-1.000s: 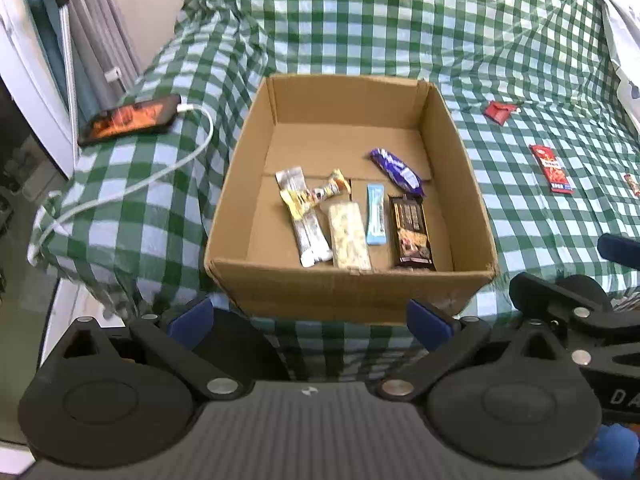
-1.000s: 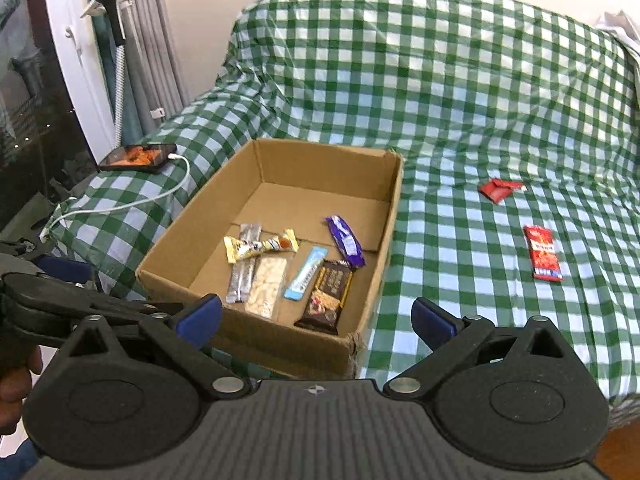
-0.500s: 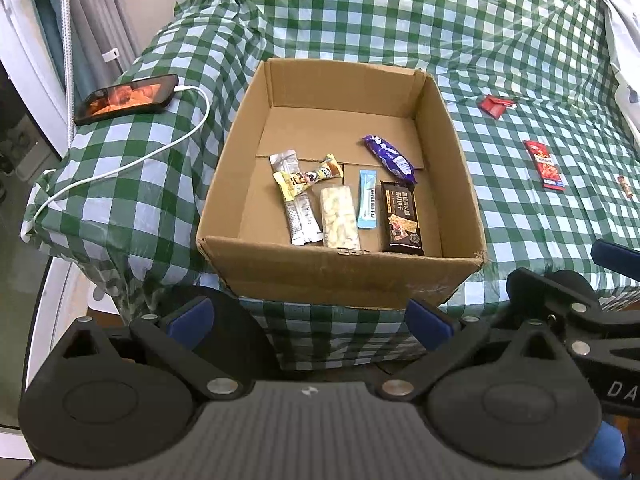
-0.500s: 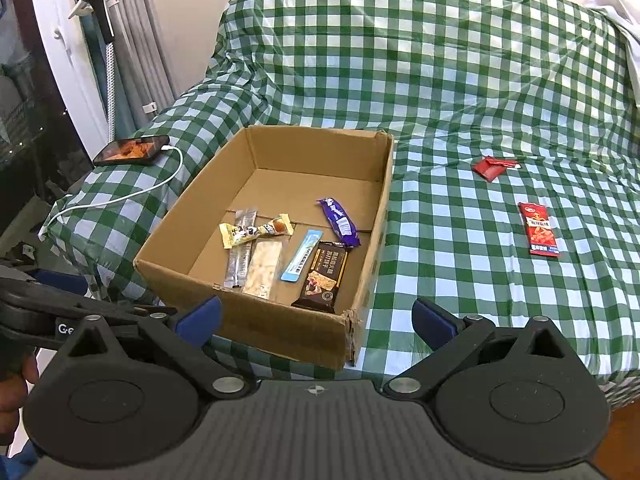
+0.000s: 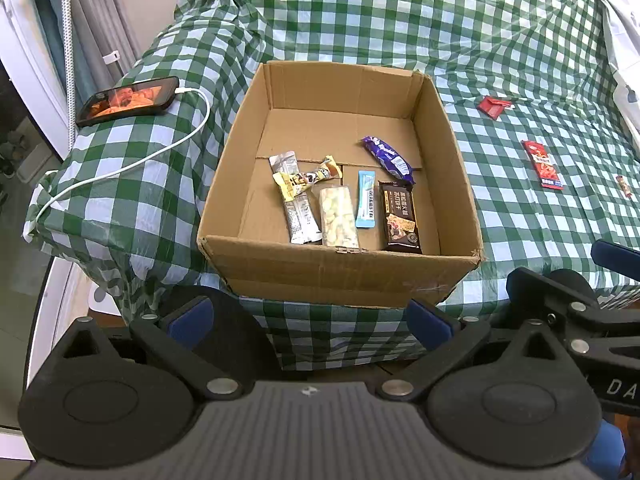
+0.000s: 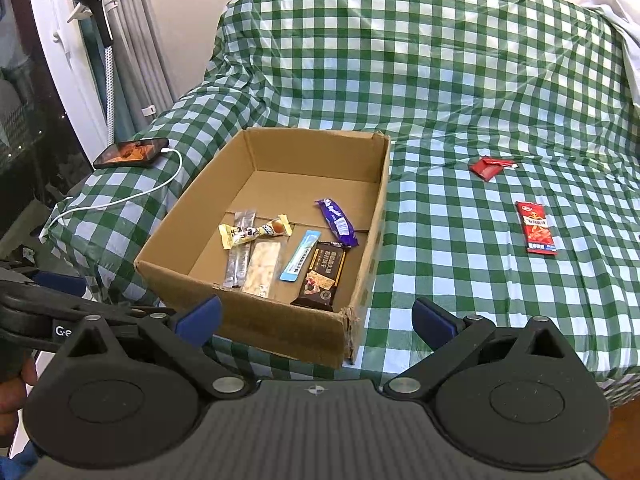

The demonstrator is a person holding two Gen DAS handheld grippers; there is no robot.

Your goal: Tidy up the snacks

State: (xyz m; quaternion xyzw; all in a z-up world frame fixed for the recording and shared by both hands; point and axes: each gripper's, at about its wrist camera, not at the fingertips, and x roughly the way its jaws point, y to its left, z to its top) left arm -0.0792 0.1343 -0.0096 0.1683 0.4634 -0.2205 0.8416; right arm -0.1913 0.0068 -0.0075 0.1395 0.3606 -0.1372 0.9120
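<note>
i have drawn both my left hand-held gripper and right hand-held gripper back from the cardboard box, so it sits farther off.

From my feed, the brown corrugated cardboard box looks matt and rough, its front corner frayed. The green-and-white checked plastic cover over the bed is thin and shiny, creased throughout. The purple foil-look snack wrapper and red flat snack packet are glossy; the dark brown biscuit pack shows less shine. The black phone has a glossy screen, and its white cable is smooth.
</note>
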